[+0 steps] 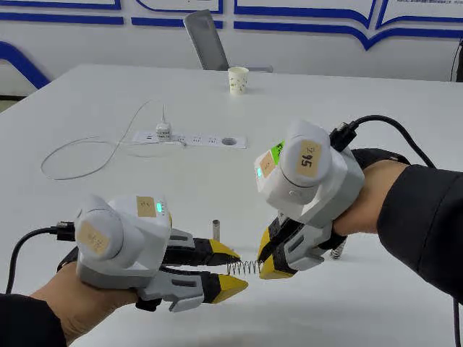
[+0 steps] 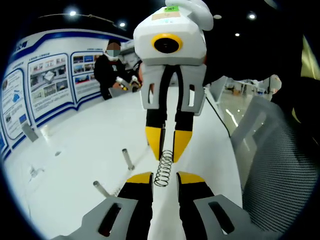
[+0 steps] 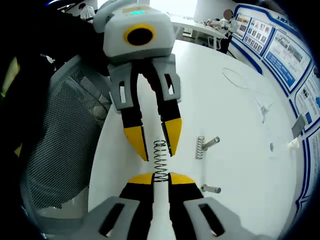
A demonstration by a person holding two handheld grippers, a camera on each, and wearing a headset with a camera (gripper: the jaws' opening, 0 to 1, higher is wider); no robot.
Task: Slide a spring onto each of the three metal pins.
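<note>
Pinching one end of the light, flexible spring [image 1: 244, 267], the right gripper [image 1: 269, 262] holds it over the surface [image 1: 325, 108]; the left gripper [image 1: 233, 269] stands parted around the free end. Best gripped lightly near an end, since it likely bends and pops away

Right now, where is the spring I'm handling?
In the head view the spring sits low centre, spanning the gap between the left tool and right tool, just in front of an upright metal pin.
</note>
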